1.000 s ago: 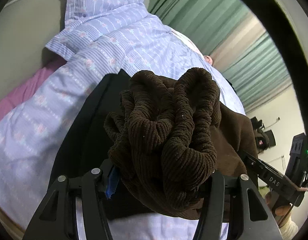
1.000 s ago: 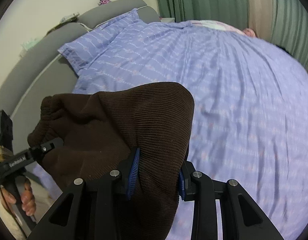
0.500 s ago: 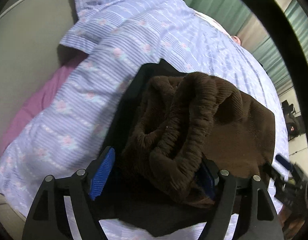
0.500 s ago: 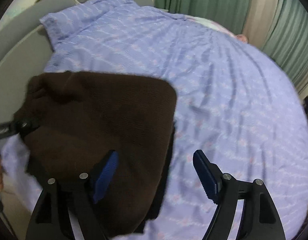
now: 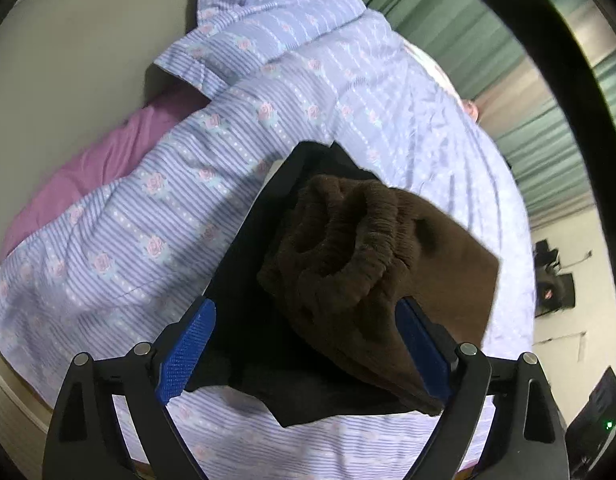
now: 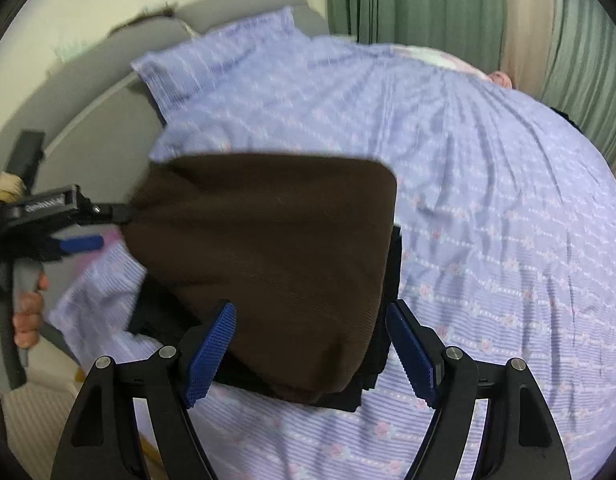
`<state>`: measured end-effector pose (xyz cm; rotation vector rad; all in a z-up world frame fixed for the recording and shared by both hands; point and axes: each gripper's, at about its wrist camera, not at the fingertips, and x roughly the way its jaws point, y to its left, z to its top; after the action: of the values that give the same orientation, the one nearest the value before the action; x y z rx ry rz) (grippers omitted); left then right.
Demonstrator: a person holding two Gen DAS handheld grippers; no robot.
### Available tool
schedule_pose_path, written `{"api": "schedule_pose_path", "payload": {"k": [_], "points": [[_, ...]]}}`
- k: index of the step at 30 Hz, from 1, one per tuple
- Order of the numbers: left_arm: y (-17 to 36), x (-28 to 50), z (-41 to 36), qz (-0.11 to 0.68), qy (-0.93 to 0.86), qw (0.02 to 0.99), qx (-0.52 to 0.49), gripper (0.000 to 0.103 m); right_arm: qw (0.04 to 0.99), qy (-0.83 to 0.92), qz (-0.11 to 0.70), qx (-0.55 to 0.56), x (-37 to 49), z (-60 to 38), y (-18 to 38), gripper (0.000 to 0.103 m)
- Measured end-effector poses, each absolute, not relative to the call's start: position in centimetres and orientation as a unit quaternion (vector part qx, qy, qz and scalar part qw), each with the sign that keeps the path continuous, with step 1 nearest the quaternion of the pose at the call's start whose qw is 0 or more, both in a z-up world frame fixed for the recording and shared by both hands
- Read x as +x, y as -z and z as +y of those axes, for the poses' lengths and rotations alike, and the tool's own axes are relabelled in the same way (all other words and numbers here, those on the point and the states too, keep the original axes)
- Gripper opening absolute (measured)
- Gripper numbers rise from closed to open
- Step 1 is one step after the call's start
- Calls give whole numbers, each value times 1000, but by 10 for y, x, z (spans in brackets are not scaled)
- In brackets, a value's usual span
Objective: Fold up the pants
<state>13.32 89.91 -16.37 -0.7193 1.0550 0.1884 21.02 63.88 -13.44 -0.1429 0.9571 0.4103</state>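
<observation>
While the left gripper stands with fingers spread, folded brown pants lie on a black garment atop the bed's lilac quilt. Seen from the right, the right gripper is likewise spread, pants lying between its fingers.

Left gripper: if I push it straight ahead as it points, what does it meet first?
Probably the brown pants, bunched waistband first, lying between the open left gripper on a black garment; depth is uncertain.
</observation>
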Motion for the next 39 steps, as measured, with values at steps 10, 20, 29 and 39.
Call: {"api": "schedule_pose_path", "payload": {"k": [10,20,29,39], "points": [[62,78,826,437,-90,881,-154,95,911,-185,367,-28,144,595,48,92],[-16,11,662,368,-60,928,-19,103,939,-131,317,-2,72,468,-8,102],[-47,-25,519,339,-24,940,-33,103,953,-85,290,1,13,334,-43,102],[-53,-54,386,331,22,943,-35,103,956,-58,286,4,-40,217,-52,102]]}}
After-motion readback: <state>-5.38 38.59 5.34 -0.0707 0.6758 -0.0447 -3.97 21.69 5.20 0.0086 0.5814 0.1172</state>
